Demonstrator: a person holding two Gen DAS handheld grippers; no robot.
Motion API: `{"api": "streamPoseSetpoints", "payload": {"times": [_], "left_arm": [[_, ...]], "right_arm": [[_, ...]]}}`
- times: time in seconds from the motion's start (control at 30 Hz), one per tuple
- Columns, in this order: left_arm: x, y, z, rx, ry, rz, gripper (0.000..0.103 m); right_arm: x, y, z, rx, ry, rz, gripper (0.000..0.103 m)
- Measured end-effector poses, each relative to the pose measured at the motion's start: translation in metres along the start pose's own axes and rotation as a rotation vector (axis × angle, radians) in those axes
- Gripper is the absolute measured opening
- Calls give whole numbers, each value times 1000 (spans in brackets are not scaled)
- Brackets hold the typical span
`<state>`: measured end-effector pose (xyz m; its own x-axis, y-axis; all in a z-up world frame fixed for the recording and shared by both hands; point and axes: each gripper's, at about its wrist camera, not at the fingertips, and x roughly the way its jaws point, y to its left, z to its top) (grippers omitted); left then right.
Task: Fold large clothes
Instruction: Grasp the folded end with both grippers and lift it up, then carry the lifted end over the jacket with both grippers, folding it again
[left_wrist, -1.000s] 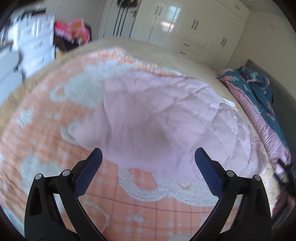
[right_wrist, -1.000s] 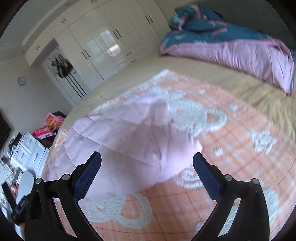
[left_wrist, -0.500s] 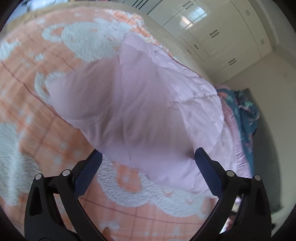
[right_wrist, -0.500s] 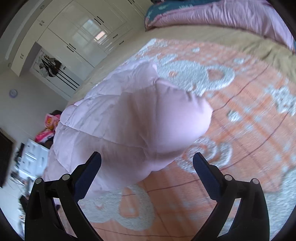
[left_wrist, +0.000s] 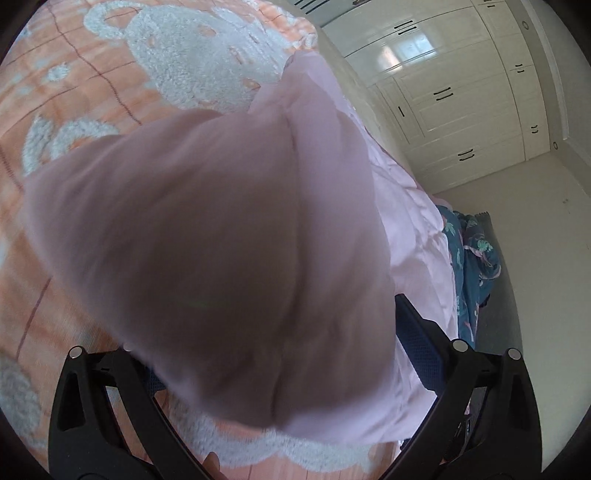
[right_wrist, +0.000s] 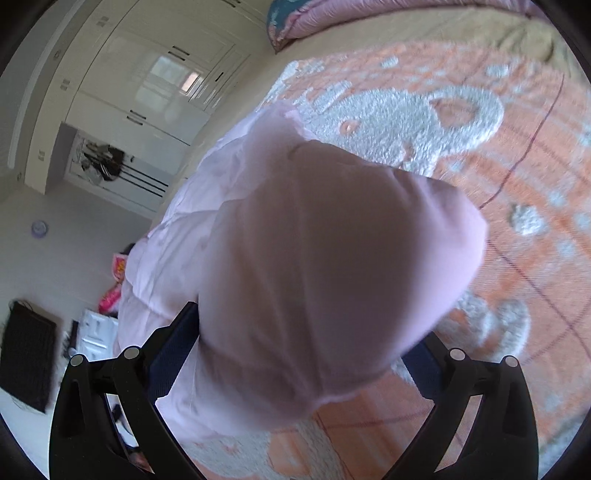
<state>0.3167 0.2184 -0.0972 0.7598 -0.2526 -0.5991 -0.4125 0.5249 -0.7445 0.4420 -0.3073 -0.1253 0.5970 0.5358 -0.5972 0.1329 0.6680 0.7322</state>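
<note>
A pale pink quilted jacket (left_wrist: 229, 229) lies on an orange blanket with white bear shapes (left_wrist: 92, 74). In the left wrist view its near part fills the frame and lies between the open fingers of my left gripper (left_wrist: 288, 354), hiding the fingertips. In the right wrist view the jacket (right_wrist: 325, 258) likewise bulges between the wide-open fingers of my right gripper (right_wrist: 303, 354). Neither gripper is closed on the cloth.
White wardrobes (left_wrist: 461, 92) stand behind the bed. A teal and pink duvet (left_wrist: 472, 266) lies at the bed's far side and shows in the right wrist view (right_wrist: 332, 18). White drawers (right_wrist: 96, 332) and a dark screen (right_wrist: 26, 362) stand at the left.
Both grippers have moved down and forward onto the jacket, which now fills each view and sits between the open fingers. The fingers have stayed wide apart.
</note>
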Motion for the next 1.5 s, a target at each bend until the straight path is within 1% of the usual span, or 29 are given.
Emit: {"api": "streamPoseSetpoints", "payload": {"times": [0.2,0.23,0.3,0.37,0.4,0.43,0.47,0.5,0.53,0.57,0.63,0.67,0.7,0.77,0.87,1.0,1.13,1.2,1.3,1.4,1.5], "left_arm": [[7,1,-1,9,-18,-5,95],[6,0,0,14,-20,-1,95],[7,-1,2,30,-27,8,94],[9,-5,3,51,-38,18,87],[8,-8,4,68,-50,23,80],[8,-12,4,85,-60,28,73],[7,-17,4,108,-70,35,70],[7,-21,4,127,-77,39,64],[5,-26,4,150,-83,44,58],[6,-29,6,162,-86,44,56],[5,-35,6,194,-91,46,48],[4,-39,6,211,-96,47,46],[3,-42,6,226,-101,50,43],[-1,-48,5,259,-114,59,40],[-5,-58,4,293,-137,65,37],[-15,-69,3,320,-154,54,35],[-29,-78,-2,328,-180,45,35],[-38,-75,-6,322,-193,45,35],[-51,-79,-17,348,-209,65,35],[-63,-83,-27,388,-210,76,34],[-76,-82,-39,403,-219,81,34]], "right_arm": [[17,3,11,-6,23,18,99],[18,4,11,-15,20,26,98],[19,6,9,-32,5,36,94],[19,7,9,-50,5,60,82],[20,7,9,-53,7,73,78],[20,8,10,-57,8,86,71],[21,10,10,-71,9,95,66],[20,14,11,-97,4,97,63],[19,18,11,-122,-2,97,58],[19,22,12,-142,-7,93,51],[12,36,9,-224,-34,68,43],[10,44,7,-267,-50,49,41],[6,53,4,-318,-67,21,40],[0,66,-1,-394,-98,-6,38],[-7,80,-8,-477,-127,-21,35],[-27,102,-18,-580,-184,14,33],[-46,123,-27,-663,-218,48,32],[-58,133,-32,-698,-228,73,32],[-74,139,-44,-746,-239,92,32],[-90,139,-49,-786,-247,98,32],[-104,135,-56,-802,-244,100,32]]}}
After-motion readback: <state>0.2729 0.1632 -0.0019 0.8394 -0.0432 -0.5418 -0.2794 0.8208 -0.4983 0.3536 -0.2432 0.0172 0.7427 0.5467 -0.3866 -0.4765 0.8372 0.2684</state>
